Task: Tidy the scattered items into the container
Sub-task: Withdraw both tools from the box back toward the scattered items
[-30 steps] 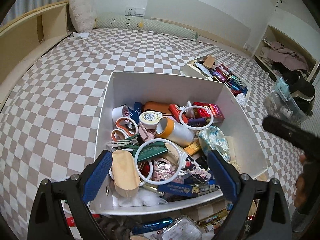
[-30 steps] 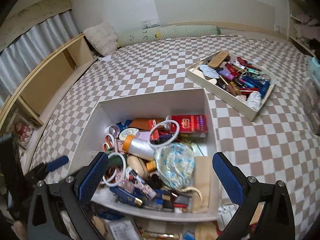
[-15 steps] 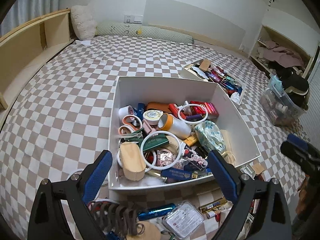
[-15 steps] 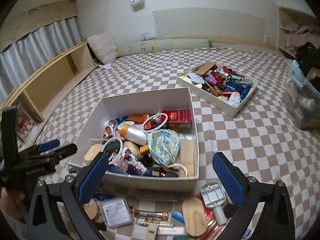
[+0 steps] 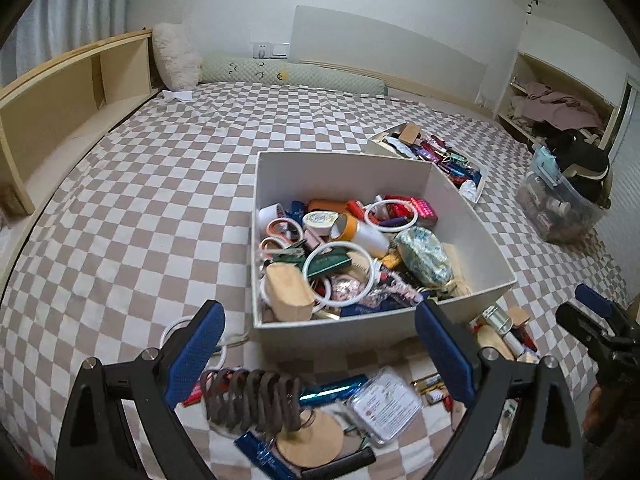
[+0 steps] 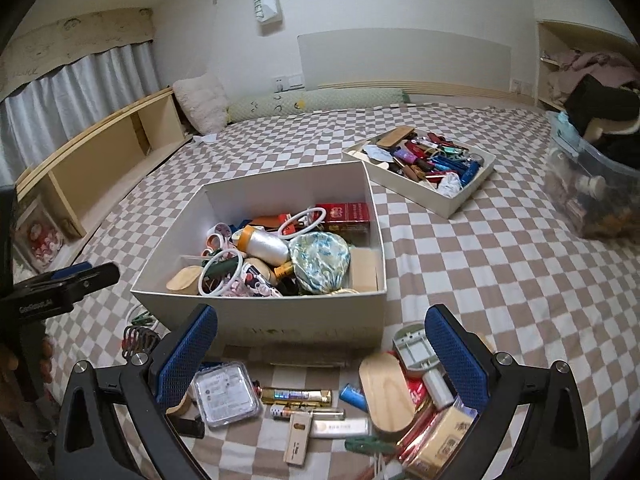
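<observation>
Bedroom; bed [image 6: 500, 280] under checked cover. White container [image 6: 280, 320], already well filled, is set mid-bed; scattered items are strewn on the cover along its near wall. Left claw [image 5: 320, 348]: wide open, nothing held, above brown hair claw-clip [image 5: 250, 400], long axis crosswise. Right claw [image 6: 324, 344]: wide open, nothing held, above gold tube [image 6: 298, 395], also crosswise; judged nearer.

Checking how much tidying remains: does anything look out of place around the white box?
Yes. A scatter lies loose on the checkered bedspread before the white box: a clear plastic case, a brown hair claw, a wooden oval lid. Both tongs, left and right, are open and empty.
</observation>
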A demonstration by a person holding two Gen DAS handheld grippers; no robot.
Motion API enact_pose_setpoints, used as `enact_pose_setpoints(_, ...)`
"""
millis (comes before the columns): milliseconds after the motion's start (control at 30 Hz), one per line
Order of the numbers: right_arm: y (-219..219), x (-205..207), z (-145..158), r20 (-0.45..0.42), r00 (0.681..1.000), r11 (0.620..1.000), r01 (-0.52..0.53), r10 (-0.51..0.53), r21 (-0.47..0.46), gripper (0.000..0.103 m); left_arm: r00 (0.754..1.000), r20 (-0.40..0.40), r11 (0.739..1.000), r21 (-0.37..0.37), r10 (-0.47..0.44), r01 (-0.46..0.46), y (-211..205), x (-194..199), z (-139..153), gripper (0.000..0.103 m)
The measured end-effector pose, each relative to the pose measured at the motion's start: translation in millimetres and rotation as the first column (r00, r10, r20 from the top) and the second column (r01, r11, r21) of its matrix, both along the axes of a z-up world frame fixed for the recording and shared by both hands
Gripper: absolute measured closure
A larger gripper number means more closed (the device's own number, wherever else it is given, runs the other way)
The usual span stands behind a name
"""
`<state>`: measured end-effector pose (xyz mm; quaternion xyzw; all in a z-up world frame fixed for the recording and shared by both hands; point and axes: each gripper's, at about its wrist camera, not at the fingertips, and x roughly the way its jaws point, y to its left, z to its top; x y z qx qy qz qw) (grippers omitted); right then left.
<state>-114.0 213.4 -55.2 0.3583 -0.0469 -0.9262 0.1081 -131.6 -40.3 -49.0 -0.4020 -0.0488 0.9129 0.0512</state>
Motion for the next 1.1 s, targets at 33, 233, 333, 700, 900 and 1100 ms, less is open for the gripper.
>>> enact_pose_setpoints(33, 0.5, 1.5, -1.8, 0.0, 1.0, 1.0, 0.002, -0.002, -0.004, 0.0, 1.0, 0.003, 1.0, -0.003, 0.002, -0.002, -1.6, 2.5, -1.9, 0.006)
enact_pose_setpoints(233, 0.3, 11.3, -14.8, 0.003, 1.0, 1.0, 0.009, -0.009, 0.018, 0.0, 0.999, 0.043, 1.0, 0.004, 0.028, -0.028, -12.5, 10.6, -18.8, 0.006)
enact_pose_setpoints(333, 0.3, 14.8, -21.7, 0.013, 1.0, 1.0, 0.007, -0.007, 0.012, 0.0, 0.997, 0.069, 0.999, -0.012, 0.045, -0.044, -14.8, 12.0, -30.2, 0.006)
enact_pose_setpoints(700, -2.8, 28.4, -46.3, 0.067, 0.998, 1.0, -0.014, 0.014, -0.001, 0.0, 0.987, 0.144, 0.997, -0.053, 0.07, -0.063, -23.8, 7.5, -66.9, 0.006)
enact_pose_setpoints(900, -6.6, 31.9, -64.1, 0.115, 0.993, 1.0, -0.027, 0.027, -0.004, 0.0, 0.98, 0.181, 0.995, -0.052, 0.089, -0.08, -30.9, 3.3, -81.7, 0.006)
enact_pose_setpoints(1100, -9.4, 31.4, -76.1, 0.15, 0.988, 0.999, -0.032, 0.033, -0.008, 0.0, 0.974, 0.204, 0.993, -0.073, 0.102, -0.089, -34.7, 0.3, -90.3, 0.006)
